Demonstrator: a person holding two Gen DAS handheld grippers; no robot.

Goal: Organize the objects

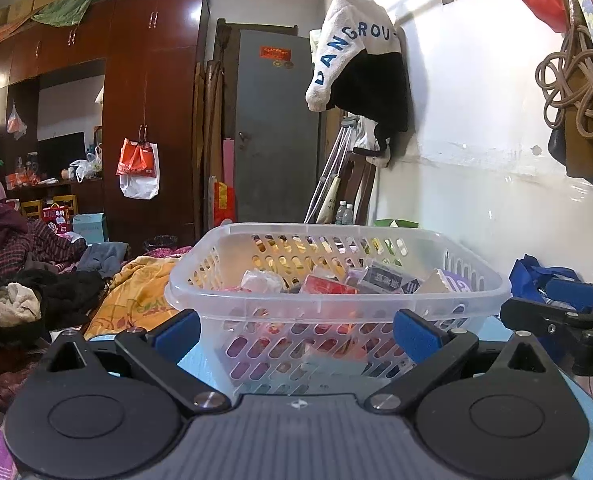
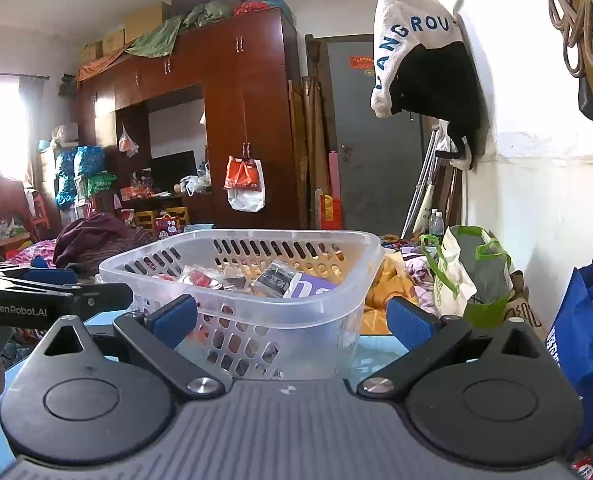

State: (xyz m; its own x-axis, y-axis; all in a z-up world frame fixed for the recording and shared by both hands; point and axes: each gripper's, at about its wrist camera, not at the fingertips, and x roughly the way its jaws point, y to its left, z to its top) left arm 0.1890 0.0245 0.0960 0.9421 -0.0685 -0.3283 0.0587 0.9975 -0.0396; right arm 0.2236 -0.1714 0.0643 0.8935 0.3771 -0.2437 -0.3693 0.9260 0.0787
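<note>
Both hand-held grippers sit low on the light blue counter (image 1: 492, 326), right up against the basket. The left hand-held gripper (image 1: 296, 330) has its blue pads spread wide with nothing between them but the near wall of the clear plastic basket (image 1: 336, 300) just beyond. The right hand-held gripper (image 2: 292, 318) is the same: jaws wide apart, empty, aimed at the basket's near right corner.

My read is the step in hand is either a two-sided grab of the basket or reaching in to sort what's inside. If it's the grab, I'd go for the thick top rim rather than the slotted wall, which looks flexy, and close both sides evenly so the basket doesn't tip and dump stuff.

Counts, near to far:
- grippers: two
- basket: one, on the counter, with a pile of small packets and boxes inside. I can pick out a red packet (image 1: 328, 285), a dark box with white lettering (image 1: 392, 280), a purple-and-white box (image 2: 310, 290) and a crinkly clear-wrapped one (image 1: 262, 280), maybe five or six in all, but they overlap too much for a firm number.
- blue bag (image 2: 580, 344): one, right of the counter
- green-handled tote bag (image 2: 472, 276): one, beyond it
- water bottles (image 2: 436, 220) by the wall: two
- orange-and-white shopping bag (image 2: 245, 184) hanging on the wardrobe: one
</note>
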